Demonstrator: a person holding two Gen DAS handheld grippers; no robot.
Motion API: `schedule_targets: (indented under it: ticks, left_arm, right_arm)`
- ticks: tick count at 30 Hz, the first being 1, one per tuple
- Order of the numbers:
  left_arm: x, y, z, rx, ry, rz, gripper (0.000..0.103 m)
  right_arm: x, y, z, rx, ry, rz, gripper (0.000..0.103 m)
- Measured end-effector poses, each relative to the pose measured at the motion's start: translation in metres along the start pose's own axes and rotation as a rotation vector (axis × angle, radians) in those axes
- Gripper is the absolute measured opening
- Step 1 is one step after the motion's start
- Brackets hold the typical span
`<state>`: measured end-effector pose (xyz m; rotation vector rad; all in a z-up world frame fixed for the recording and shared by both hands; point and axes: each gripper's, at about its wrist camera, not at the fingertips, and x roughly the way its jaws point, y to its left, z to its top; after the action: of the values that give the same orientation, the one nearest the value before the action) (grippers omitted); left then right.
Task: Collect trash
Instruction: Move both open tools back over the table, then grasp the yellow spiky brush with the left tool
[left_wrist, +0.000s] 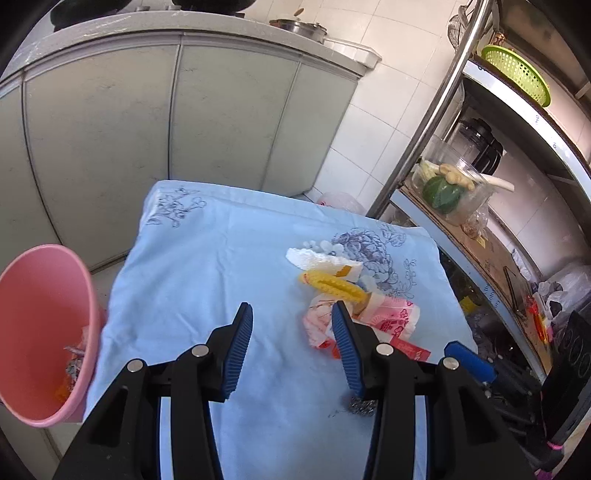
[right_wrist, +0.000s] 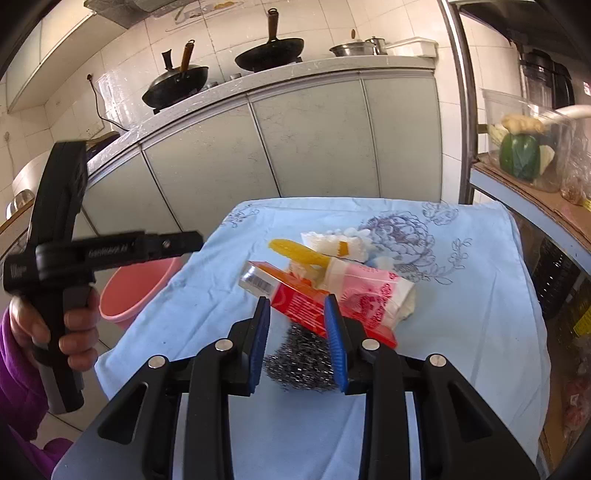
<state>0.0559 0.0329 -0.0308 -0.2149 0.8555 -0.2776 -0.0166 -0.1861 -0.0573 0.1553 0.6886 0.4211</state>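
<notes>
The right gripper (right_wrist: 297, 325) is open around the steel scrubber (right_wrist: 299, 360). The left gripper (left_wrist: 291, 332) is open, holding nothing, near the pink bucket (left_wrist: 40, 325).

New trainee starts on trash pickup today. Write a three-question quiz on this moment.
1. True or false: the right gripper is open, its fingers either side of the steel scourer.
2. The pink bin sits off which edge of the blue cloth, seen from the left wrist camera: A left, B right, C far?
3. What yellow item lies on the trash pile?

Key: 1 true; 2 A; 3 the yellow brush.
</notes>
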Motion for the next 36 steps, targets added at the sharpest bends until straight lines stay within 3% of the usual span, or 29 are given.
schedule_targets:
  ticks: [11, 17, 22, 24, 26, 32, 36]
  left_arm:
    - [0.072, -0.01, 0.03, -0.161, 0.151, -0.04, 0.044]
    - [0.097, -0.014, 0.034, -0.185, 0.2, -0.029, 0.044]
    - [0.101, -0.014, 0.032, -0.182, 0.186, -0.052, 0.037]
    - [0.1, -0.011, 0.031, -0.18, 0.185, -0.069, 0.028]
    - [0.098, -0.009, 0.03, -0.175, 0.19, -0.087, 0.011]
    - [0.077, -0.004, 0.028, -0.172, 0.121, -0.125, 0.007]
    - [0.048, -0.001, 0.026, -0.135, 0.04, -0.11, 0.007]
  right_arm:
    - [0.008, -0.024, -0.002, 0.043, 0.006, -0.01, 0.031]
    - [0.012, -0.032, 0.003, 0.051, 0.008, -0.02, 0.031]
    - [0.018, -0.041, 0.014, 0.061, 0.017, -0.016, 0.031]
    - [0.022, -0.045, 0.018, 0.078, 0.03, -0.003, 0.031]
    - [0.024, -0.048, 0.02, 0.097, 0.037, 0.017, 0.031]
    - [0.022, -0.049, 0.019, 0.09, 0.034, 0.008, 0.031]
    - [0.024, -0.069, 0.019, 0.131, 0.041, -0.012, 0.031]
